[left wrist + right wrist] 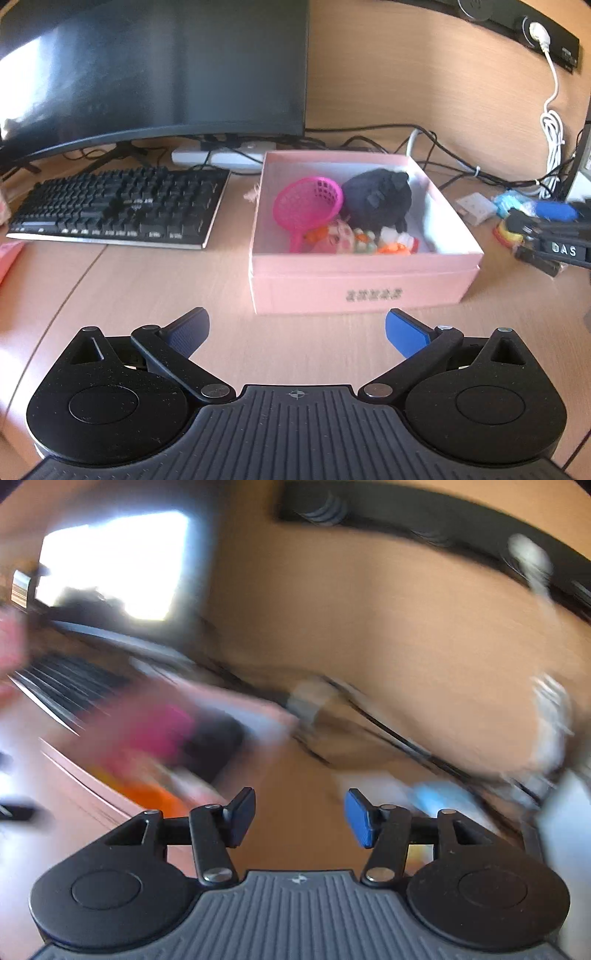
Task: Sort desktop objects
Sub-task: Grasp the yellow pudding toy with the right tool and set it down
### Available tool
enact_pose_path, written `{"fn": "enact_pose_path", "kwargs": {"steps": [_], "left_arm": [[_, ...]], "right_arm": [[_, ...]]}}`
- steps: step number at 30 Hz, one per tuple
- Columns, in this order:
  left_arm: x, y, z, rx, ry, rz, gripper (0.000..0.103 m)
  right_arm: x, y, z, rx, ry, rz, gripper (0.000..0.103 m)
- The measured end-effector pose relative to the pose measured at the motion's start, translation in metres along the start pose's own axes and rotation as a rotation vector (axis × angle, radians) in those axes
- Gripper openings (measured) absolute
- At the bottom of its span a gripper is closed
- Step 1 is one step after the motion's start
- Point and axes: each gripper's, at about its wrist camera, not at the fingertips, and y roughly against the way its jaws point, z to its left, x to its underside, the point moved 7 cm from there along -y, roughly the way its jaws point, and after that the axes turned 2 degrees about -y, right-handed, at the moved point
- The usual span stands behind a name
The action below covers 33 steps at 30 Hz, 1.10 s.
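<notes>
Desktop objects are partly sorted, as far as I can judge: the pale pink cardboard box (364, 284) near the middle of the wooden desk (147, 288) already holds a magenta plastic mesh basket with a handle (308, 205), a dark lumpy fabric bundle (380, 199), and a jumble of small orange, white and pink toys (362, 240) against its near wall. Left to gather, I reckon, is the cluster toward the desk's right edge: a small white block (476, 206), a light blue item (511, 201), a darker blue one (556, 211) and something yellow and red (508, 232), all blurred and partly hidden behind my right gripper (554, 243).

My left gripper (295, 332) hovers above the desk's near side, short of the box, its fingers spread wide with nothing between them. In the right wrist view, the right gripper's fingers are also apart and empty; everything beyond is motion-smeared, so I can't place it precisely. A black keyboard (118, 205) sits toward the left, before a dark monitor (155, 70).
</notes>
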Motion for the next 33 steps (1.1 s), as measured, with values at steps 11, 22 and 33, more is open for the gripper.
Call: {"fn": "enact_pose_path", "kwargs": {"steps": [11, 22, 33], "left_arm": [[0.023, 0.021, -0.046, 0.082, -0.125, 0.044, 0.103], [0.062, 0.009, -0.094, 0.149, -0.299, 0.104, 0.103], [0.074, 0.015, -0.119, 0.177, -0.368, 0.104, 0.103]], "right_arm": [[0.009, -0.082, -0.075, 0.137, -0.181, 0.091, 0.039], [0.057, 0.033, 0.022, -0.239, 0.012, 0.054, 0.036], [0.088, 0.061, -0.026, -0.083, -0.047, 0.033, 0.067]]}}
